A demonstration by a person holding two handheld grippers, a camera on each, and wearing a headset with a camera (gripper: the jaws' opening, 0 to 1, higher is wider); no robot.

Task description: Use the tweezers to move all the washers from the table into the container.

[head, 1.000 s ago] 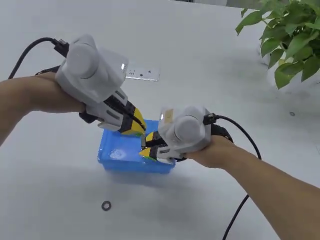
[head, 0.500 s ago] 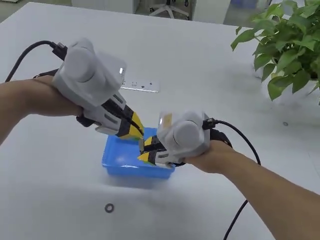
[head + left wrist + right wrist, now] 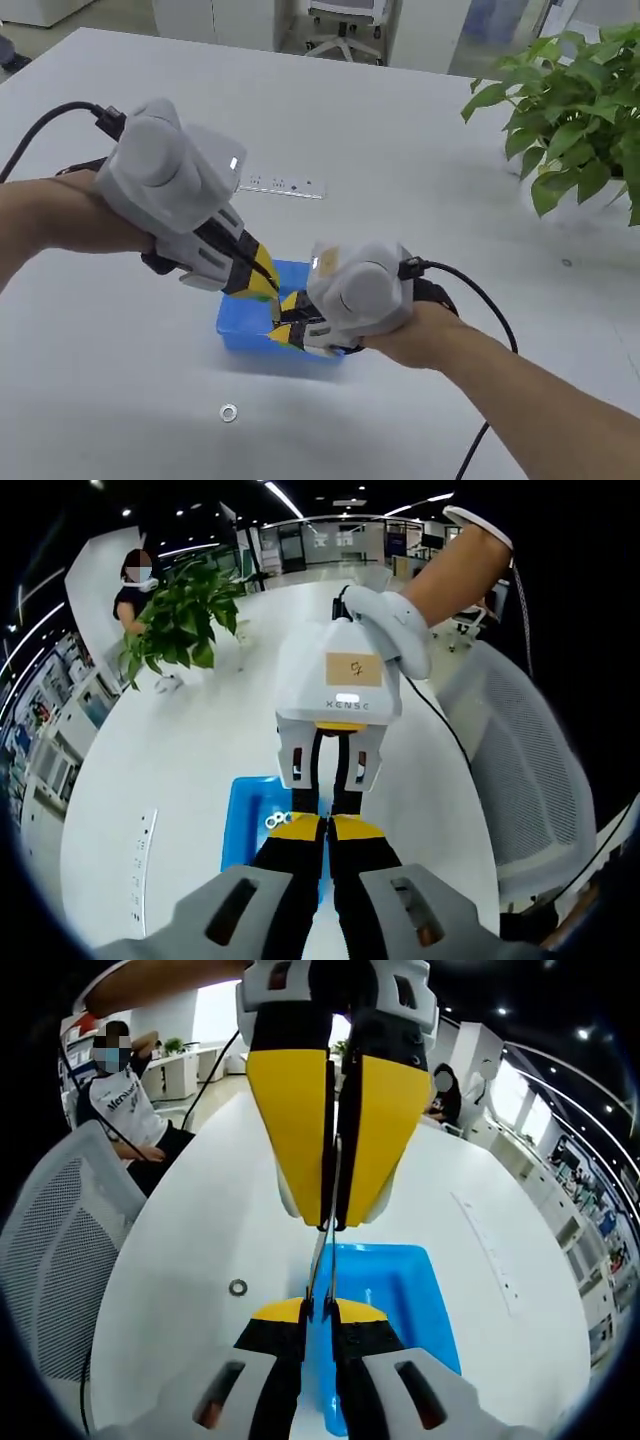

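Two grippers meet tip to tip over the blue container (image 3: pixel 238 335). At the left of the head view, the left gripper (image 3: pixel 263 287) slants down from the left hand (image 3: pixel 60 215), its yellow-tipped jaws pressed together. The right gripper view looks straight at those jaws: only a thin slit parts them, and the tweezers (image 3: pixel 326 1245) are clamped in it. The metal arms of the tweezers run down to the right gripper's own tips, which are closed on their lower end. In the head view the right gripper (image 3: pixel 287 332) lies low over the container's near right corner, pointing left.

The left gripper view looks into the container and shows a few pale washers (image 3: pixel 277 820) lying together on its floor, just beyond the jaw tips. One loose washer (image 3: pixel 229 412) lies on the table in front of the container, apart from it; the right gripper view shows it just left of the container wall. Farther back lies a power strip (image 3: pixel 283 187), and a plant (image 3: pixel 580 120) stands at the right edge.
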